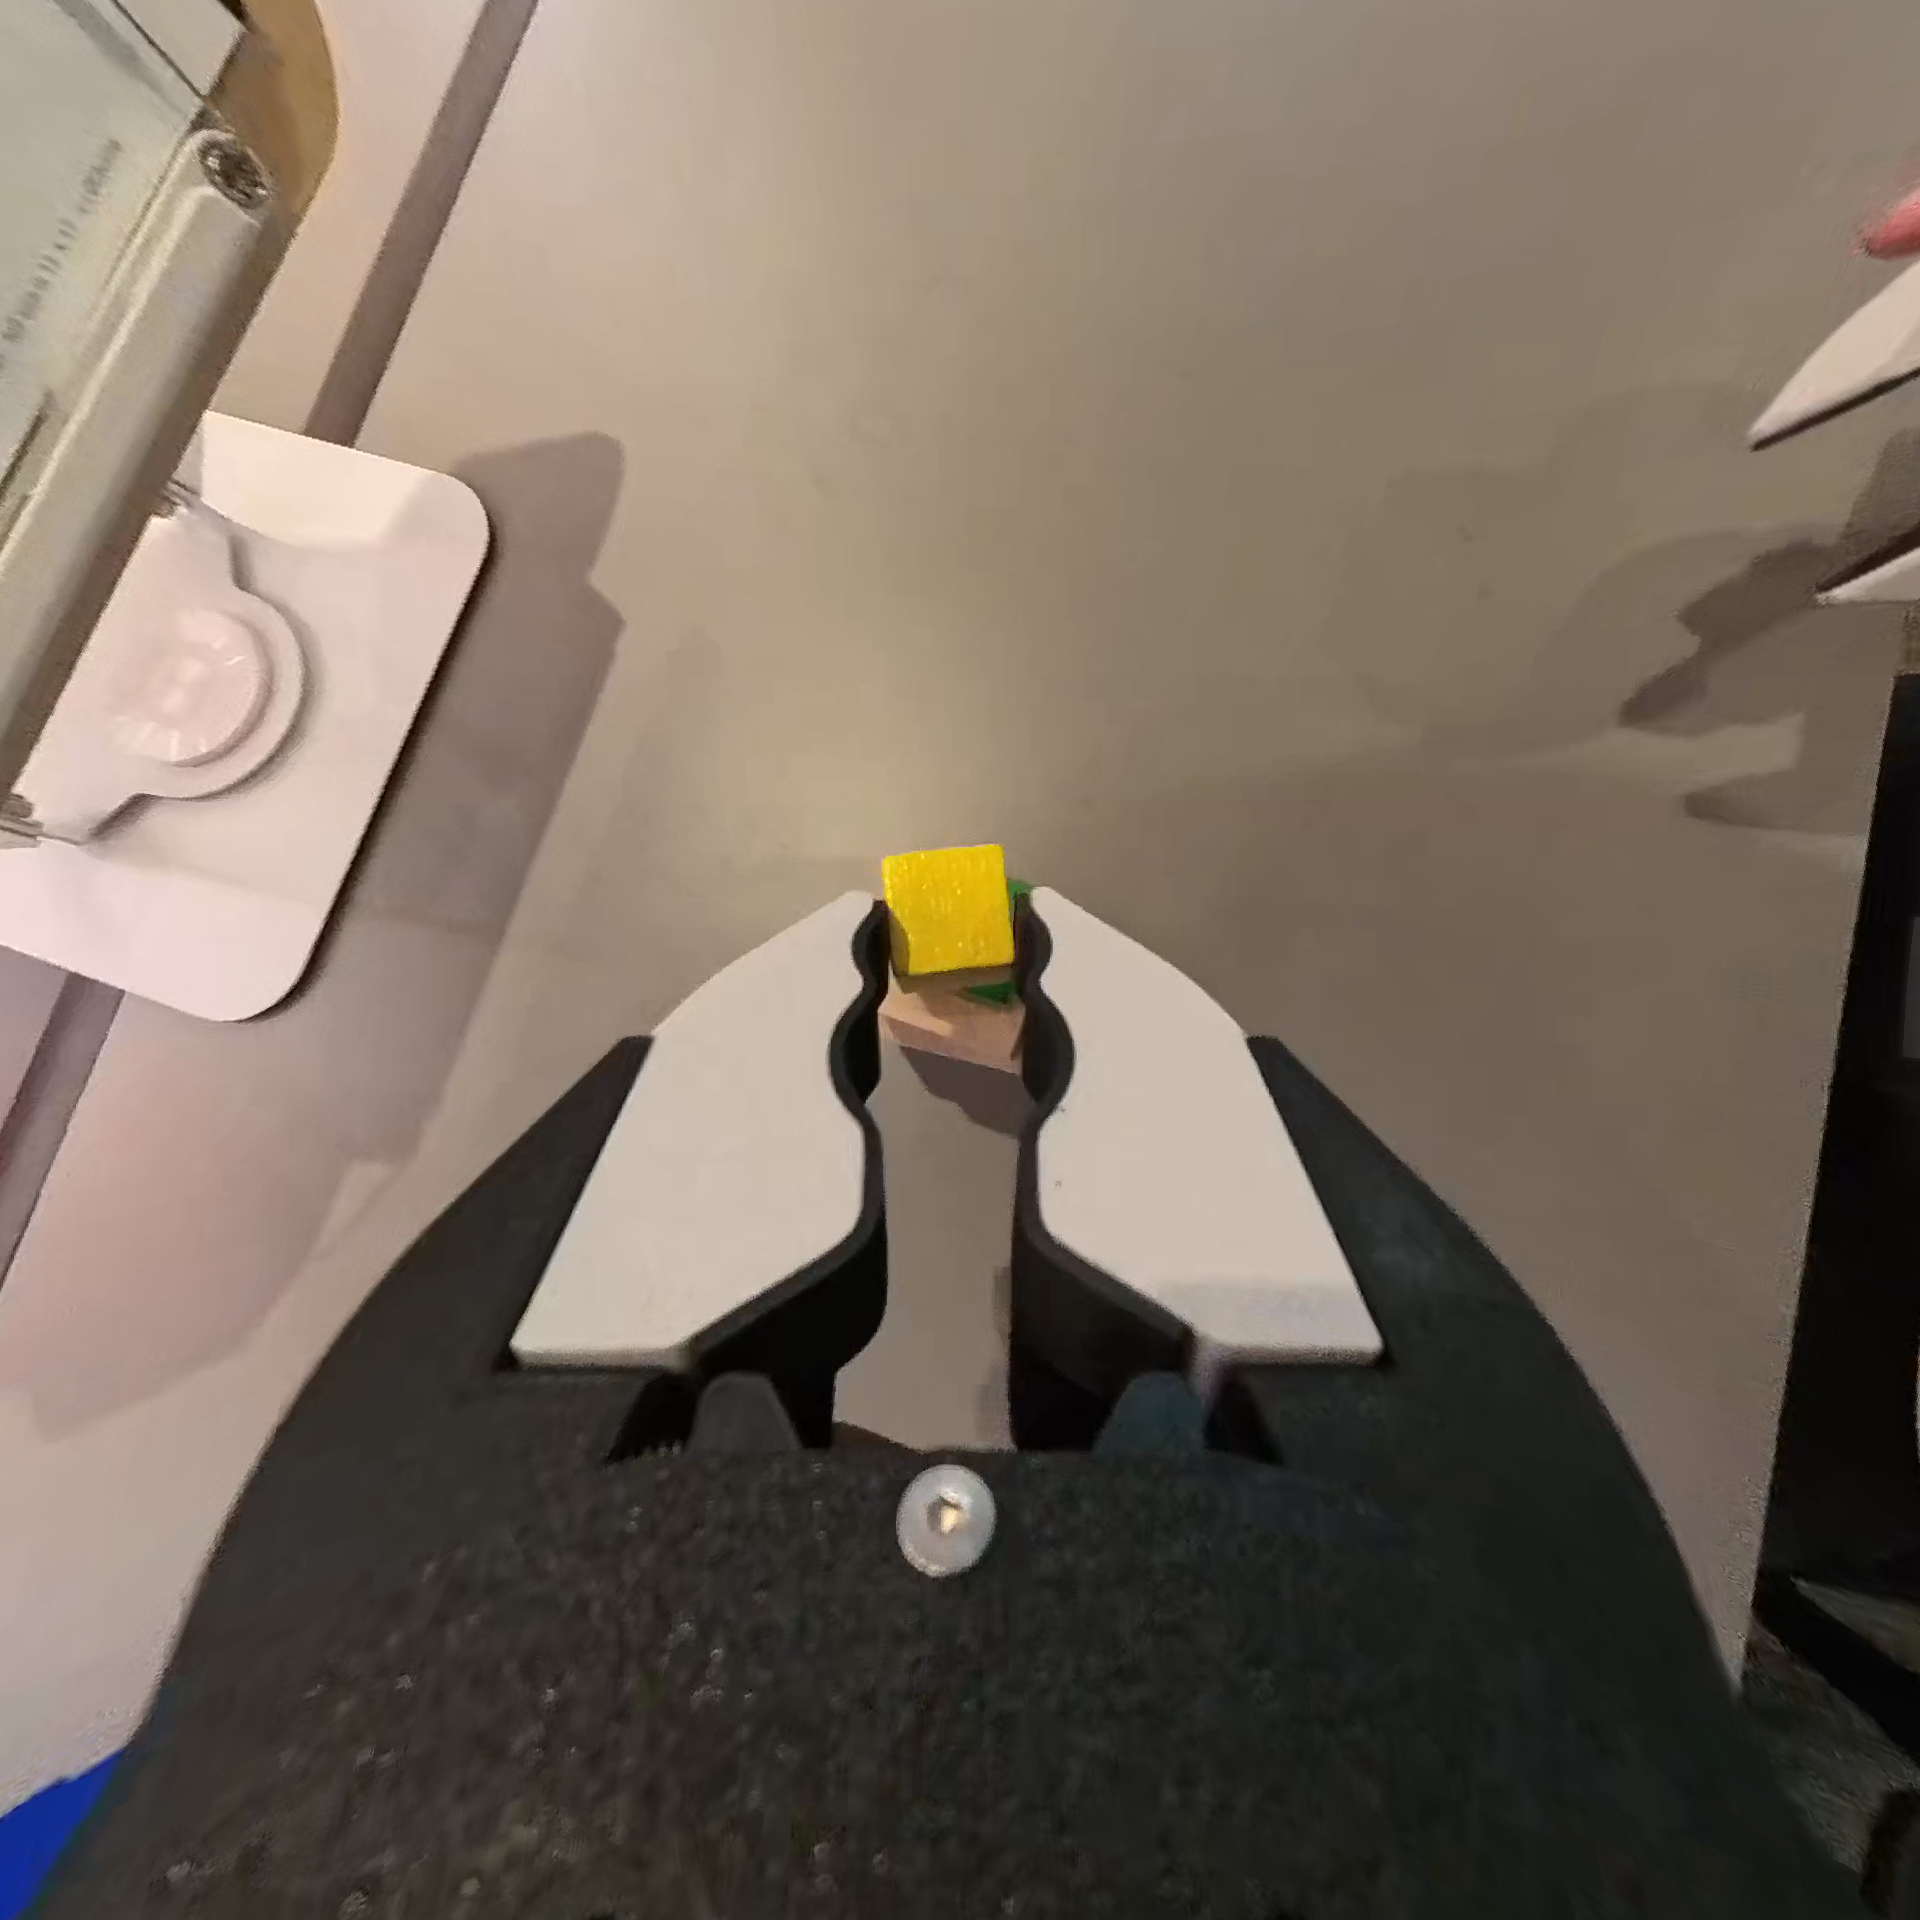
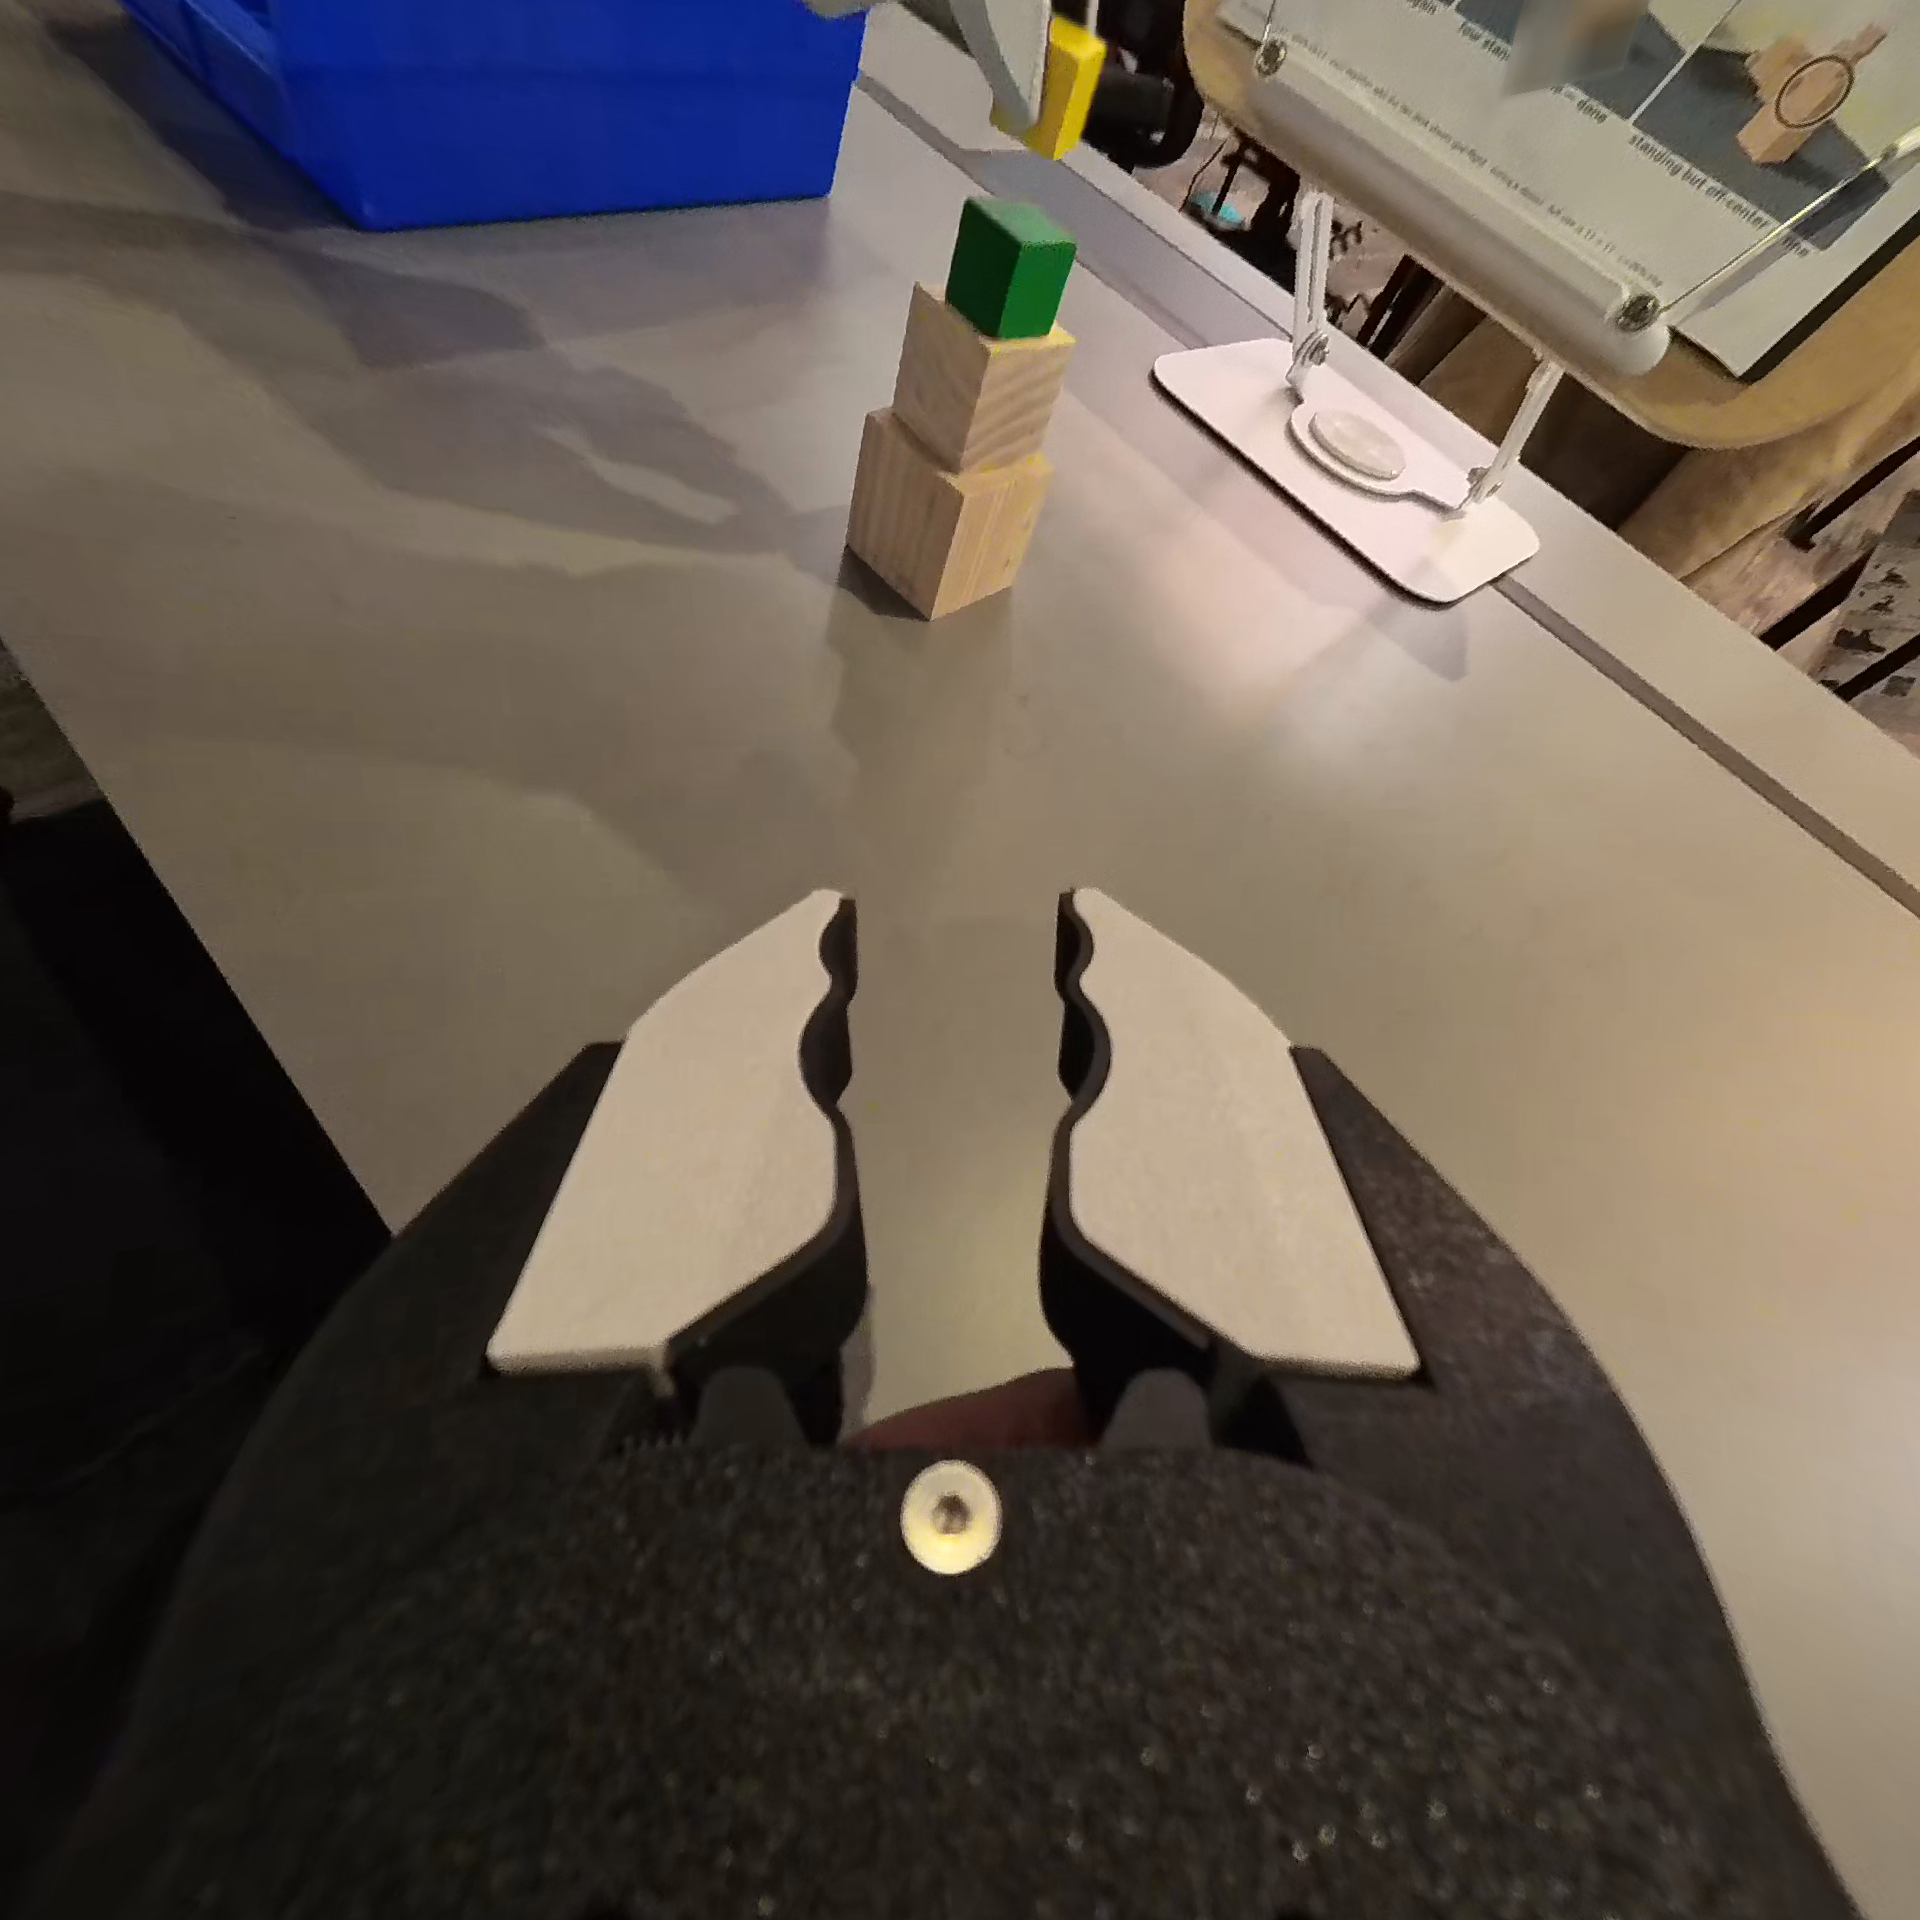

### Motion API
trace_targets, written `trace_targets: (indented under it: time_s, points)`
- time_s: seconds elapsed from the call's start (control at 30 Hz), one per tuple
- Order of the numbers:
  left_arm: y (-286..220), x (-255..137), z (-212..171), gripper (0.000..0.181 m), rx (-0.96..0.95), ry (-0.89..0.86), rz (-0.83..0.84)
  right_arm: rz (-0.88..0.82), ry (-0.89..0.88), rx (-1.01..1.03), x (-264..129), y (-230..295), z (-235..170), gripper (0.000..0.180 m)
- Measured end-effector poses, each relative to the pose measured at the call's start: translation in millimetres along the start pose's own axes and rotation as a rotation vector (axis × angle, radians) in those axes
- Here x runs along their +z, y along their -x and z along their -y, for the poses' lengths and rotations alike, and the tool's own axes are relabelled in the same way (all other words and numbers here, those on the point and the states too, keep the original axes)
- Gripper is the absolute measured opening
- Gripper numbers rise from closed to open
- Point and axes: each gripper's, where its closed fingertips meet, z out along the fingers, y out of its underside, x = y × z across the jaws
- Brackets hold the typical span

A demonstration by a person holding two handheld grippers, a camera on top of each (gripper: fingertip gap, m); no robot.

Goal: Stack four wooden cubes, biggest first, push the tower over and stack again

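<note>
A tower stands on the grey table [image 2: 623, 727]: a large plain wooden cube [image 2: 940, 520] at the bottom, a smaller plain wooden cube [image 2: 977, 384] on it, a green cube [image 2: 1008, 268] on top. My left gripper [image 1: 951, 914] is shut on a small yellow cube [image 1: 948, 911] and holds it above the tower, looking down on it. The green cube [image 1: 992, 995] and a wooden cube [image 1: 951, 1034] peek out beneath. In the right wrist view the yellow cube [image 2: 1065, 88] hangs above the green one, clear of it. My right gripper [image 2: 956, 914] is open and empty, well short of the tower.
A blue bin [image 2: 540, 104] stands at the far left of the table. A white stand base [image 2: 1351, 468] holding a tilted display board [image 2: 1558, 156] is right of the tower. The stand base [image 1: 208, 727] also shows in the left wrist view. The gap from one gripper's tips to the other's is roughly 25 cm.
</note>
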Motion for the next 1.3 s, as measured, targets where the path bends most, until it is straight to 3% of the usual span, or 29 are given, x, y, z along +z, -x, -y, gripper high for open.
trace_targets:
  time_s: [0.37, 0.47, 0.6, 0.7, 0.87, 0.93, 1.03, 1.3]
  points:
    - [-1, 17, -6, 0.022, -0.015, 0.019, -0.029, -0.009, 0.030, -0.046, 4, 3, -7, 0.036]
    - [-1, 8, -4, 0.041, -0.023, -0.011, -0.008, -0.009, 0.031, -0.037, 5, 1, -8, 0.036]
    - [-25, -15, -3, 0.044, -0.016, -0.099, 0.024, -0.013, 0.040, -0.018, 5, -3, -12, 0.036]
    - [-44, -26, -15, 0.045, -0.064, -0.187, 0.185, -0.023, 0.047, 0.003, 7, -7, -14, 0.035]
    - [-64, -32, -70, 0.057, -0.325, -0.322, 0.715, 0.019, 0.060, 0.140, 15, -8, -13, 0.032]
    - [-74, -42, -94, 0.051, -0.409, -0.348, 0.921, 0.065, 0.052, 0.203, 21, -1, -9, 0.030]
    - [-92, -41, -111, 0.049, -0.490, -0.418, 0.962, 0.061, 0.017, 0.223, 31, 2, -2, 0.029]
    - [-102, -46, -124, 0.051, -0.570, -0.435, 0.863, -0.085, -0.020, 0.130, 40, 3, 7, 0.028]
